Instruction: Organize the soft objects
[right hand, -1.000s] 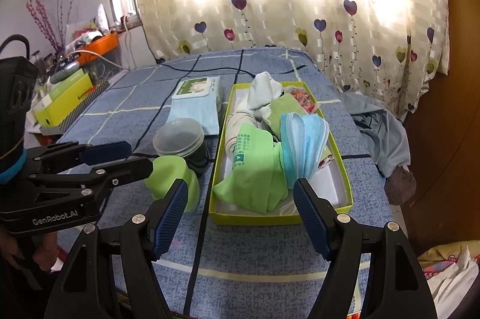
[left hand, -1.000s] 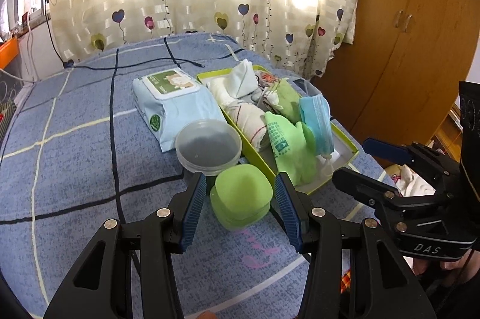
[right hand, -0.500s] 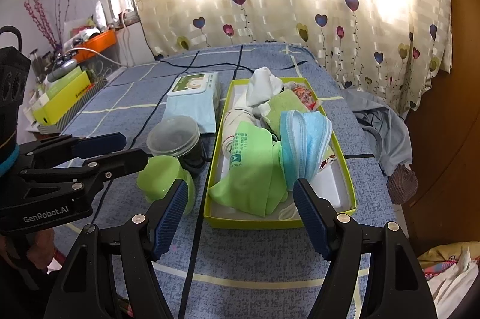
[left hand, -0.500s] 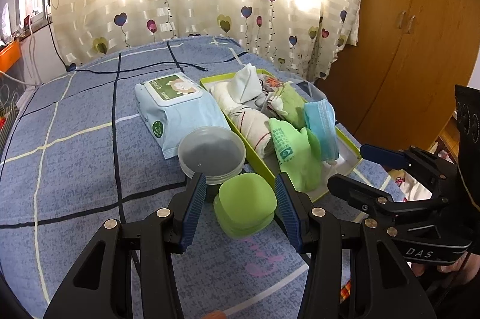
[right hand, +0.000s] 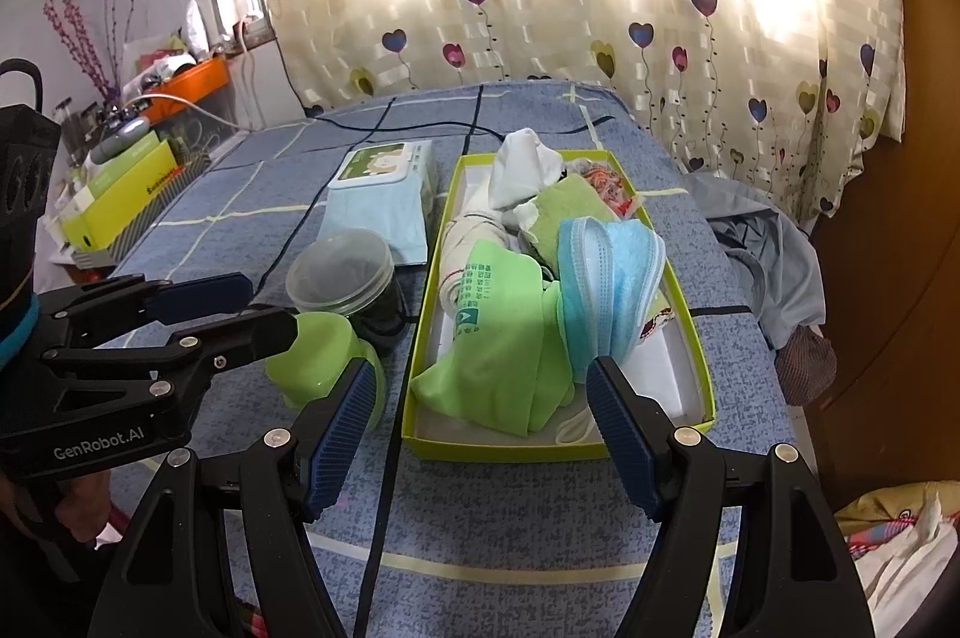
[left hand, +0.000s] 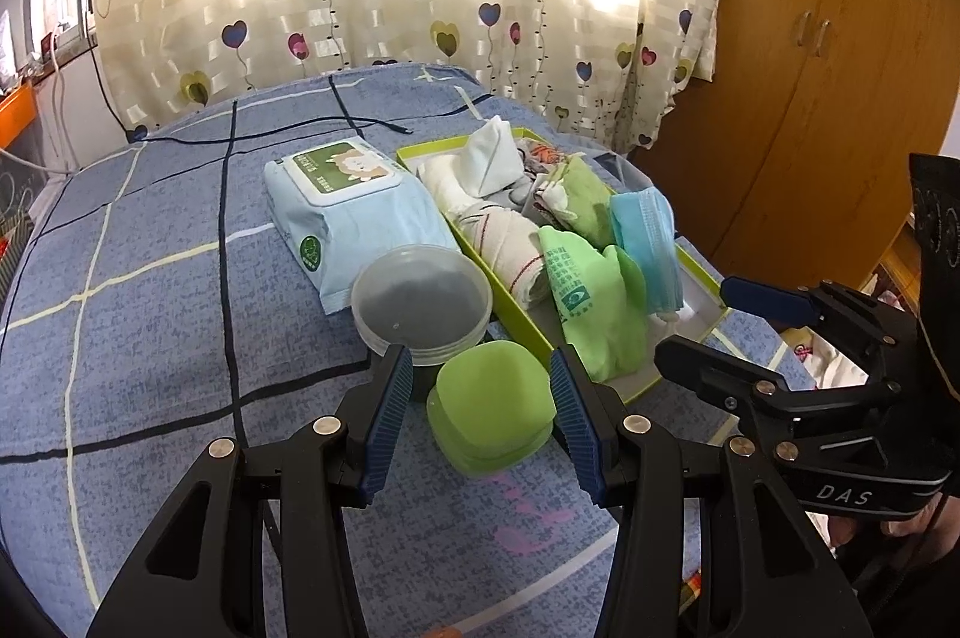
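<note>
Bedding: a blue checked bedspread [left hand: 150, 278] carries every item noted. The landmark for what follows is the yellow-green tray [right hand: 690, 332], which lies lengthwise on the spread.

Inside the tray, at its near end, a green folded cloth [right hand: 504, 344] lies draped, with a stack of blue face masks [right hand: 606, 272] leaning against it on the side away from the jar. Behind these lie a rolled white cloth with thin red stripes [left hand: 510, 248], a green towel [right hand: 567, 212], and at the far end a crumpled white cloth [right hand: 522, 170]. A small patterned item sits in the far corner; what it is cannot be told.

Outside the tray, touching or just beside its long wall, stands a clear plastic jar [left hand: 420, 302] with its lid on. Beyond the jar, alongside the same wall, lies a pack of wet wipes [left hand: 354, 212]. Nearer than the jar, close to the tray's near corner, sits a green lidded container [left hand: 489, 416].

Left gripper [left hand: 480, 419]: jaws parted, straddling the green container with a gap on each side; nothing grasped. In the right wrist view its fingers reach the container from the jar side.

Right gripper [right hand: 480, 428]: jaws spread wide, poised before the tray's near end, holding nothing.
</note>
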Demonstrator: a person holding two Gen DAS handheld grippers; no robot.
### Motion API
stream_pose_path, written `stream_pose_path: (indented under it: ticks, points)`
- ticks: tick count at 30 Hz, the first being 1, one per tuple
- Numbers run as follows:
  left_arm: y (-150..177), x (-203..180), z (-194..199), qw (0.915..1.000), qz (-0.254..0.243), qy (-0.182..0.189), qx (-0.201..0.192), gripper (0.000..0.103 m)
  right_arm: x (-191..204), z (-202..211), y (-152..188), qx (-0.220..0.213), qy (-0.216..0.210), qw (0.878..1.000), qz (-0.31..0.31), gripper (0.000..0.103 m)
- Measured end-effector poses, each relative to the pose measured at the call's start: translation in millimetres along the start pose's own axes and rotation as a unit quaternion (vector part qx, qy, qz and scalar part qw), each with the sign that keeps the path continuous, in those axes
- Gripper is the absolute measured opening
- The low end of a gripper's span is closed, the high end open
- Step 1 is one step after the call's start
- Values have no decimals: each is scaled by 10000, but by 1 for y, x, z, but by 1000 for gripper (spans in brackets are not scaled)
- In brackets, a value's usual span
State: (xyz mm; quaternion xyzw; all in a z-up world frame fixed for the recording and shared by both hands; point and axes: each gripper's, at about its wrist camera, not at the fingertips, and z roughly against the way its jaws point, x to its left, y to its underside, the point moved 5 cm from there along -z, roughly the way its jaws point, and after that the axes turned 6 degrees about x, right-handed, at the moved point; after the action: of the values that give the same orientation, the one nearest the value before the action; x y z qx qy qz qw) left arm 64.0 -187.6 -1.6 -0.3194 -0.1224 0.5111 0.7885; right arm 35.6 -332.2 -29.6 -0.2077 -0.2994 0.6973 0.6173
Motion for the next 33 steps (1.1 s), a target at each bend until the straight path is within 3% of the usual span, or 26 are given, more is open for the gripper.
stream_pose_path:
  ticks: [33]
  points:
    - [-2,0,0,9999,-61,-147,-20,49,1,0,-1,18,1,10000,10,73]
